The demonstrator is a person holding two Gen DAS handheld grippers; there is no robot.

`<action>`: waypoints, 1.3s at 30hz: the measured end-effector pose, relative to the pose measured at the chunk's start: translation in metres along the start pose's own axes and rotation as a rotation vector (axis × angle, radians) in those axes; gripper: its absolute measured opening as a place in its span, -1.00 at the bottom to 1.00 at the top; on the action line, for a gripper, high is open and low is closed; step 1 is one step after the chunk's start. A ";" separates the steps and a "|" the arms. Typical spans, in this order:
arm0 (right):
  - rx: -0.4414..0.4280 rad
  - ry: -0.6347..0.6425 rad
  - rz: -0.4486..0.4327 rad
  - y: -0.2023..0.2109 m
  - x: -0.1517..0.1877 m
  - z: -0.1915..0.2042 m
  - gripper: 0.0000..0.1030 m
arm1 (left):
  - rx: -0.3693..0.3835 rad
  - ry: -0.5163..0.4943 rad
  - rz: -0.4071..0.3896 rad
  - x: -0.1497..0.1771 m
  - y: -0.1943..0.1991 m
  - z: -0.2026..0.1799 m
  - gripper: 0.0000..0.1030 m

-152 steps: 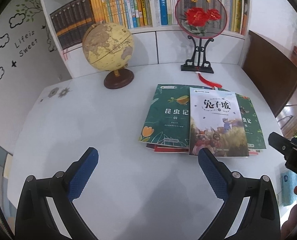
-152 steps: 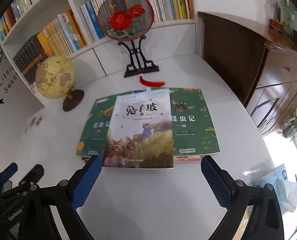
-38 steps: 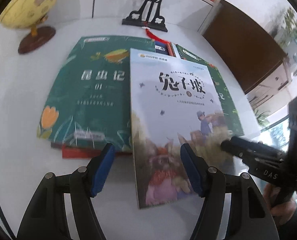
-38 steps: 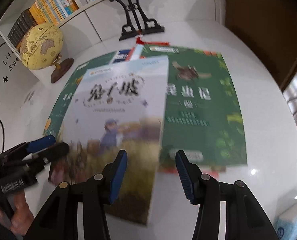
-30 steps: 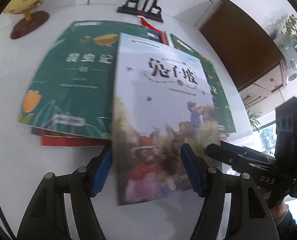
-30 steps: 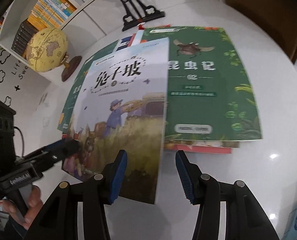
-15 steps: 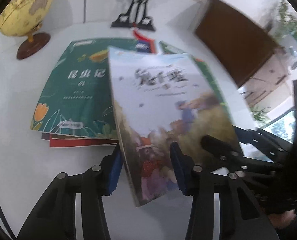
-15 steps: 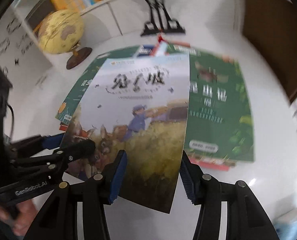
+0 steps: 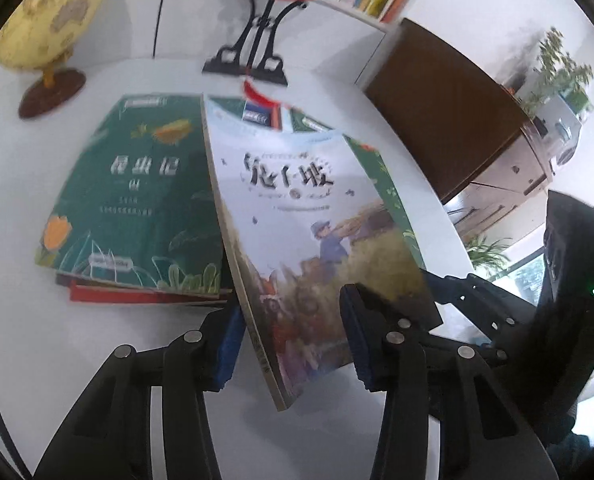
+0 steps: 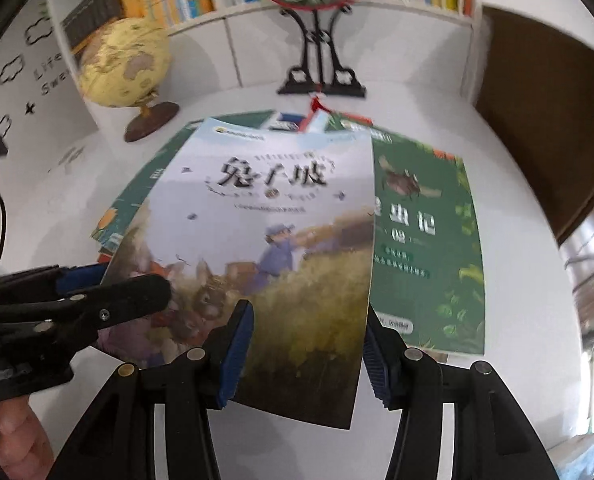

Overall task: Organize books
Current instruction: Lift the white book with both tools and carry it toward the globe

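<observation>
A pale illustrated book [image 9: 305,216] [image 10: 265,240] with a boy and rabbits on its cover is lifted off the pile, tilted. My left gripper [image 9: 293,328] is shut on its near left corner. My right gripper [image 10: 305,344] is shut on its near right edge. Each gripper shows in the other's view, the left gripper [image 10: 109,292] and the right gripper [image 9: 449,300]. Under the lifted book lie a green book marked 01 [image 9: 137,200], a green book marked 02 [image 10: 425,240] and a red book [image 9: 129,294] on the white table [image 9: 37,360].
A globe [image 10: 125,64] stands at the back left. A round fan on a black stand [image 10: 321,76] stands behind the books. A bookshelf [image 10: 169,0] full of books runs along the back. A brown cabinet [image 9: 449,112] is to the right.
Both grippers closed in on the pale book's near edge and took hold. The book has risen off the green books and tilts more than half a second ago.
</observation>
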State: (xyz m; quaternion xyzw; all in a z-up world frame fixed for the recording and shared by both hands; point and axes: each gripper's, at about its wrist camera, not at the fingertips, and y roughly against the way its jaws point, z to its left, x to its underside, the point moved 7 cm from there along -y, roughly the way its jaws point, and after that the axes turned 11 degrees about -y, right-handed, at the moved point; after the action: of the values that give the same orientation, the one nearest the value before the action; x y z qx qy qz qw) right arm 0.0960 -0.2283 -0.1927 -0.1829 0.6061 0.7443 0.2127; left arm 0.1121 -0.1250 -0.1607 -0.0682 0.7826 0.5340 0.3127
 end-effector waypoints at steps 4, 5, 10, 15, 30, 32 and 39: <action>0.004 0.009 0.003 0.001 0.000 0.001 0.00 | 0.019 0.033 0.060 0.005 -0.028 0.010 -0.18; 0.012 0.005 0.012 -0.004 0.002 -0.002 0.00 | 0.040 0.052 0.072 0.006 -0.033 0.011 -0.18; -0.021 -0.039 0.037 -0.014 0.008 -0.009 -0.01 | 0.032 0.089 0.075 0.013 -0.043 0.008 -0.21; 0.005 -0.001 0.005 -0.008 0.006 -0.007 -0.08 | -0.053 -0.019 0.041 0.005 -0.030 0.003 -0.62; 0.014 0.174 -0.144 0.052 -0.015 0.049 -0.11 | -0.166 -0.133 -0.110 -0.022 0.058 0.012 -0.63; 0.015 0.196 -0.174 0.062 -0.020 0.064 -0.11 | -0.183 -0.138 -0.135 -0.025 0.074 0.021 -0.63; -0.027 0.252 -0.261 0.090 -0.033 0.141 -0.11 | -0.248 -0.120 -0.220 -0.024 0.147 0.078 -0.63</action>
State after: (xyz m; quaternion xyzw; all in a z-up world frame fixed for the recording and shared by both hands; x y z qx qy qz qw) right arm 0.0730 -0.1093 -0.0733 -0.3546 0.5890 0.6895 0.2276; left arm 0.0992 -0.0006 -0.0489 -0.1592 0.6785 0.5921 0.4047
